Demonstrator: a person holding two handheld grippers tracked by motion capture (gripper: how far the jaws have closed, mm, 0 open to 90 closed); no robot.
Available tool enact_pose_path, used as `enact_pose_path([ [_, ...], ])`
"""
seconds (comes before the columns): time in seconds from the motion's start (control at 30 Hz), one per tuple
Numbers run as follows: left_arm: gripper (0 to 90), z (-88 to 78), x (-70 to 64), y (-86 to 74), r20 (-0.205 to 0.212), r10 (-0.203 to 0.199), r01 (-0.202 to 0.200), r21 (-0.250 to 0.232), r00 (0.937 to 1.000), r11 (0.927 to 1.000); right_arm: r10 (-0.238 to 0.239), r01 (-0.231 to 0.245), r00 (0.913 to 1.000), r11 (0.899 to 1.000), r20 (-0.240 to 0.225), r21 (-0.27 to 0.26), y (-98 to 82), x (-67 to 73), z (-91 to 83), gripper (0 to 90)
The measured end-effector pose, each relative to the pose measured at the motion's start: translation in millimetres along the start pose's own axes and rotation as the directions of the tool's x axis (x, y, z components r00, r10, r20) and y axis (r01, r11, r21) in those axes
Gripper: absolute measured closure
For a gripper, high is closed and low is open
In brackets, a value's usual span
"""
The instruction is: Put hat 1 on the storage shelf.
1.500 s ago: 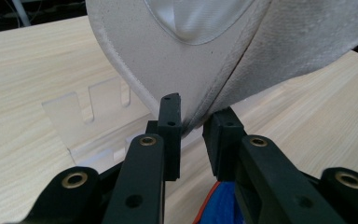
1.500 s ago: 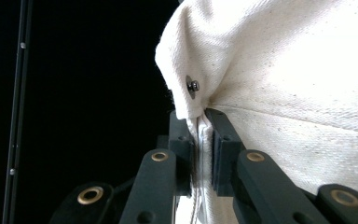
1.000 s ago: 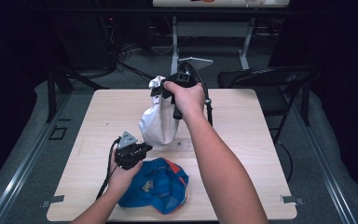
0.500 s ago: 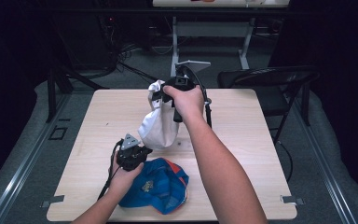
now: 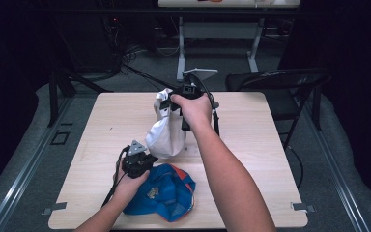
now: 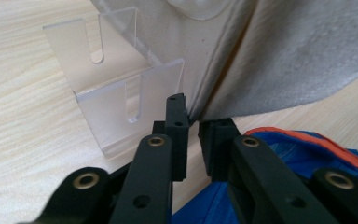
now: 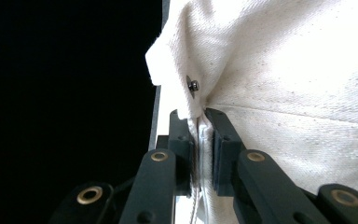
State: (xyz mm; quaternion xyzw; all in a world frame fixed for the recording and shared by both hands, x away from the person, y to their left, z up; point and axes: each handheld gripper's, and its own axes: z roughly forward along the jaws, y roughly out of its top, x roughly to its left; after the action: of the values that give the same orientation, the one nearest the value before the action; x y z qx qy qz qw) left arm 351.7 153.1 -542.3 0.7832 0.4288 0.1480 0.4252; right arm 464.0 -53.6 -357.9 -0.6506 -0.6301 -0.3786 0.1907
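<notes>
We hold the white cloth bag (image 5: 165,133) up off the desk (image 5: 270,145) by its top: the right gripper (image 5: 189,94) has its jaws clamped on a fold of the fabric beside a small metal stud (image 7: 194,85), and the bag hangs down and toward us from there, its bulk sagging to the desk near the middle. So its long axis runs from the far, raised top to the near, low belly.

The left gripper (image 6: 192,135) sits at the near left of the bag, just short of its lower edge; its jaws stand slightly apart with nothing between them, pointing at the hem. It is the nearer one to the bag's bottom (the right is busy holding the top).

Beside the left jaws a clear plastic stand (image 6: 116,93) with slots rests on the desk, touching the cloth. A blue cap (image 5: 162,193) with an orange trim lies nearest us.

What the bag holds, we cannot tell.
</notes>
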Motion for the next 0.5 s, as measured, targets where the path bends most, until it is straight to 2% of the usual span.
enact_pose_path([
  [0.2,66.4,-9.2,-0.2,1.3,0.008,-0.008,0.009,-0.026,0.9999,0.9996,-0.011,0.011,0.9999,1.0,0.01,-0.008,0.1,-1.8,-5.5,77.7],
  [0.3,64.1,-14.9,0.5,1.3,0.025,-0.007,0.008,-0.024,0.9997,0.9997,-0.015,0.015,0.9998,1.0,0.01,-0.006,-0.4,-1.1,-7.6,76.2],
  [0.37,61.7,-17.7,-0.4,-0.1,0.034,-0.012,0.013,-0.045,0.9993,0.9989,-0.027,0.027,0.9995,1.0,0.016,-0.002,-1.1,-0.4,-11.6,73.4],
  [0.5,58.5,-25.7,-1.7,-2.9,0.023,0.023,-0.021,-0.066,0.9995,0.9976,-0.044,0.044,0.9987,0.999,0.026,-0.002,-3.3,1.8,-16.4,72.4],
])
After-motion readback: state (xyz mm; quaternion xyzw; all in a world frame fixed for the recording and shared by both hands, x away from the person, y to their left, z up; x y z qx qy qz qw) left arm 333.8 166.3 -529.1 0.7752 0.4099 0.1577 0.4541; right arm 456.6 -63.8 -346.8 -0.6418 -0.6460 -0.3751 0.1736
